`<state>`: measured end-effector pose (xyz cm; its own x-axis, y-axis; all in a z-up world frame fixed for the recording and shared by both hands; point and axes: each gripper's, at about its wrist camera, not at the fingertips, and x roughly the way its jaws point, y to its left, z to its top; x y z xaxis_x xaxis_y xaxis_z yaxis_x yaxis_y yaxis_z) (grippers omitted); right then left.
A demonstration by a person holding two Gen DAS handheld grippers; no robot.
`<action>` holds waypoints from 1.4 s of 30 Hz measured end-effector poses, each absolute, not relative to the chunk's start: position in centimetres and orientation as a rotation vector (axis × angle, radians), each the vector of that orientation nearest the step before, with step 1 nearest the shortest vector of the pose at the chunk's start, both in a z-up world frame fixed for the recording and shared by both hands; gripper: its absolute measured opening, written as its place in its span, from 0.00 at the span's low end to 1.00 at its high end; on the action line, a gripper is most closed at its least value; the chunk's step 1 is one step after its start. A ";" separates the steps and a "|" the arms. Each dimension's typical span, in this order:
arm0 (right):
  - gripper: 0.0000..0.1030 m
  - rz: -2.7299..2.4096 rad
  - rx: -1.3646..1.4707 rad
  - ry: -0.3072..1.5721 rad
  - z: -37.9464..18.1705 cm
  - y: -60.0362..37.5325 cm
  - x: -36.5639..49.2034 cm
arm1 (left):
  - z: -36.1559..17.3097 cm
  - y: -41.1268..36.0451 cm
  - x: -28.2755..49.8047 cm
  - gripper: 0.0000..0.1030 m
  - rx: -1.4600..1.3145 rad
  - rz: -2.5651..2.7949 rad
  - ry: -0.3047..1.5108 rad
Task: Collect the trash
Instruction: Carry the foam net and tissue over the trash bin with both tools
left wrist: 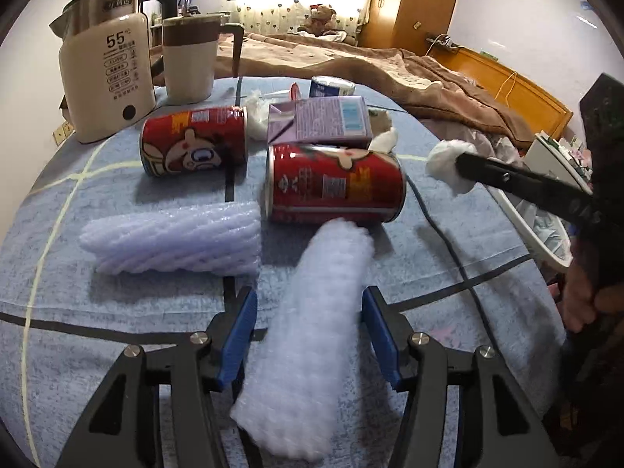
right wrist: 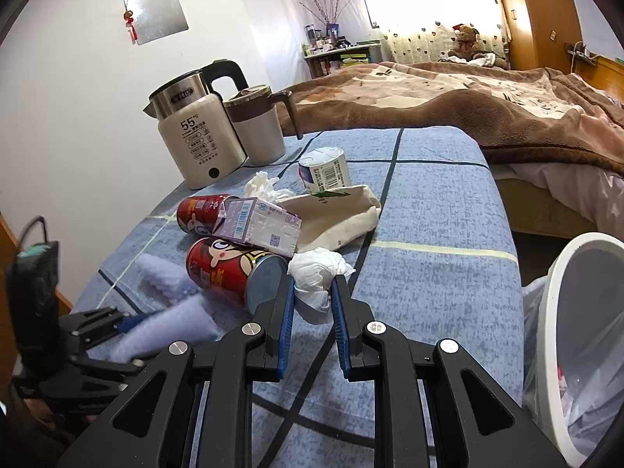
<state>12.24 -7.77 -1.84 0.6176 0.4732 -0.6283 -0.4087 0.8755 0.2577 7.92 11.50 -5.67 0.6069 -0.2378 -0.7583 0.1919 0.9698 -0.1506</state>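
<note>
On a table draped in a blue checked cloth [right wrist: 429, 234], the right gripper [right wrist: 312, 296] pinches a crumpled white tissue wad [right wrist: 318, 273] between its blue pads, jaws closed narrowly on it, the wad held just above the cloth near the table's right edge. The left gripper [left wrist: 308, 335] straddles a blurred roll of pale foam wrap [left wrist: 316, 327]; its jaws stand wide, and whether the pads touch the foam cannot be told. A second foam sleeve [left wrist: 175, 241] lies flat to the left of it. Just beyond, two red drink cans rest on their sides: the near can [left wrist: 335, 183] touching the far end of the foam roll, the far can [left wrist: 195, 140] to its left. A purple carton [left wrist: 319, 121] leans across the near can, with a cream cloth bag [right wrist: 339, 214] and a loose white tissue [right wrist: 265, 185] behind it and a small blue-and-white cup [right wrist: 323, 169] farther back. An electric kettle [left wrist: 109, 66] and a lidded jug [left wrist: 191, 58] stand at the far left corner. A white-rimmed bin [right wrist: 577, 351] lined with clear plastic sits off the right edge.
</note>
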 end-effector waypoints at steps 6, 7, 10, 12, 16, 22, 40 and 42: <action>0.19 0.499 0.110 0.738 -1.5 -8.6 11.6 | -5.0 10.9 7.4 0.29 -0.036 -0.244 0.874; 0.19 0.497 0.113 0.735 -1.5 -8.7 11.6 | -4.8 10.8 7.3 0.29 -0.038 -0.251 0.871; 0.19 0.491 0.130 0.723 -1.2 -9.4 11.2 | -3.9 10.3 7.1 0.29 -0.058 -0.269 0.851; 0.19 0.483 0.144 0.711 -0.9 -10.1 10.8 | -3.0 9.7 6.9 0.29 -0.051 -0.275 0.828; 0.19 0.458 0.171 0.689 -0.3 -11.9 9.7 | -1.5 7.9 7.1 0.29 -0.052 -0.324 0.798; 0.19 0.355 0.189 0.663 0.8 -16.3 8.0 | -0.4 3.7 8.4 0.29 -0.046 -0.415 0.770; 0.19 0.033 0.225 0.666 0.8 -30.5 5.7 | 0.6 -12.1 12.8 0.29 -0.006 -0.727 0.810; 0.19 0.015 0.225 0.677 0.4 -31.5 5.8 | 0.3 -13.5 13.2 0.29 0.011 -0.733 0.816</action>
